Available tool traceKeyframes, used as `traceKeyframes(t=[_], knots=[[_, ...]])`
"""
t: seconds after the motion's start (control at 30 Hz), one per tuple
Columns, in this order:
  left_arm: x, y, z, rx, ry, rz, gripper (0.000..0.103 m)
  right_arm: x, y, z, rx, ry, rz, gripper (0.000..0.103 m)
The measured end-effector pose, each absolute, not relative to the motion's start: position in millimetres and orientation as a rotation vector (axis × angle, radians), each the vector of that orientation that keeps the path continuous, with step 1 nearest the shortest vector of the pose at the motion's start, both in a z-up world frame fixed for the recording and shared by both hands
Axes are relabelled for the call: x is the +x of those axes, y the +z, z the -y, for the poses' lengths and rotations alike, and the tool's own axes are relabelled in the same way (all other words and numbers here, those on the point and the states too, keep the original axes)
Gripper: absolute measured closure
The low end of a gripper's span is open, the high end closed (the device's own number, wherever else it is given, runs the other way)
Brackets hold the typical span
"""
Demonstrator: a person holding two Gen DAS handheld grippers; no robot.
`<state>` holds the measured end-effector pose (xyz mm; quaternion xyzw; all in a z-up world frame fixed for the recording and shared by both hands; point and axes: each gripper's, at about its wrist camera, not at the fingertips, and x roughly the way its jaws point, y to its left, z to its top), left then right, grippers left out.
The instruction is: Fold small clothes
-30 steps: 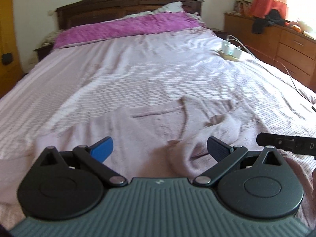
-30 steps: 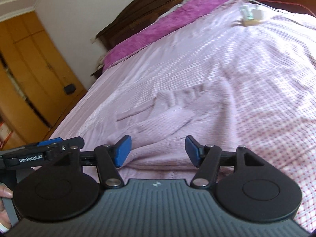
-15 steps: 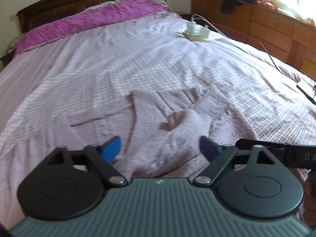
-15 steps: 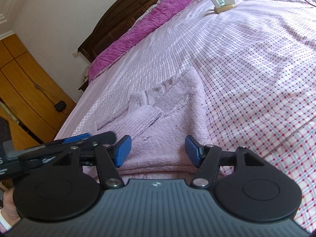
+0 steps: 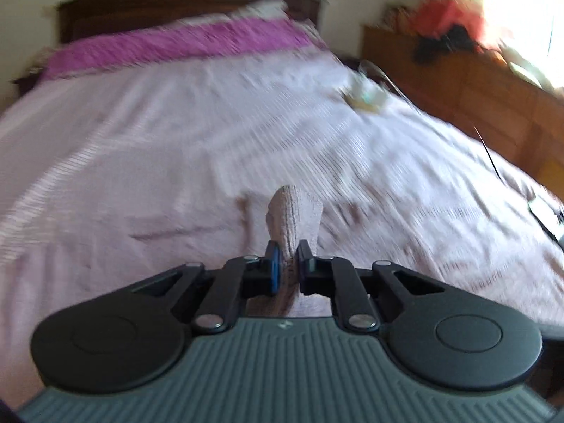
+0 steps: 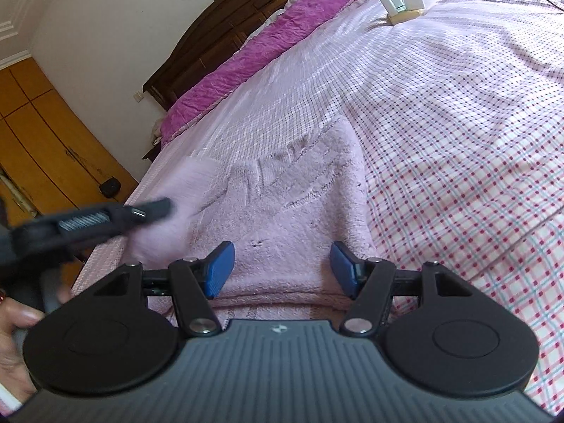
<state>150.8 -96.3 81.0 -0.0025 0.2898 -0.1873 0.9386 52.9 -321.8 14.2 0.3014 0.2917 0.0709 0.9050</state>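
A small pale lilac knit sweater (image 6: 282, 208) lies on the checked bedsheet (image 6: 458, 112), partly folded. My left gripper (image 5: 286, 264) is shut on a bunched fold of the sweater (image 5: 295, 215) and holds it raised; the left wrist view is motion-blurred. In the right wrist view the left gripper (image 6: 105, 216) shows blurred at the left, over the sweater's left side. My right gripper (image 6: 280, 269) is open and empty, its blue pads (image 6: 220, 269) low over the near edge of the sweater.
A purple pillow (image 6: 268, 46) and a dark wooden headboard (image 6: 218, 24) are at the far end. A white charger block with cables (image 6: 402, 3) lies on the far right of the bed. A wooden dresser (image 5: 476, 91) stands right; wooden wardrobe doors (image 6: 46, 141) stand left.
My left gripper has closed on a fold of the sweater and lifted it, moving fast. My right gripper has stayed open over the sweater's near edge.
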Motion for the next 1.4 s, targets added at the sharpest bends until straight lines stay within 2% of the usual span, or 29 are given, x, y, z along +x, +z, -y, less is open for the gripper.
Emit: traceKeyframes(t=[0.13,0.3,0.53,0.63,0.7,0.77,1.13,1.4], knots=[[140.0,103.7,57.7,-0.074,-0.282,-0.502,0.091,53.9,15.0,320.0,0.609,0.143,-0.606,0.035],[130.6,116.1,8.5,-0.108,-0.098,-0.481,0.091,55.8,15.6,318.0,0.596,0.136,-0.608,0.035],[136.7,84.6,-38.4,-0.173,0.054,-0.663,0.086,58.4,17.5,314.2,0.558,0.125,-0.617,0.035],[131.9,70.9,-48.6,-0.175,0.084,-0.71,0.07,59.1,18.9,315.1,0.549,0.124,-0.623,0.035],[124.1,65.2,-54.4,-0.161,0.102,-0.715,0.056,59.4,20.6,315.0,0.541,0.123,-0.629,0.035],[115.9,62.8,-62.0,-0.163,0.095,-0.709,0.051,59.5,22.9,314.3,0.531,0.12,-0.636,0.035],[123.8,59.5,-104.8,-0.205,0.0,-0.648,0.05,89.0,62.3,321.5,0.38,0.111,-0.64,0.035],[162.7,42.3,-122.0,-0.299,-0.066,-0.738,0.05,150.5,52.8,331.8,0.288,0.064,-0.677,0.035]])
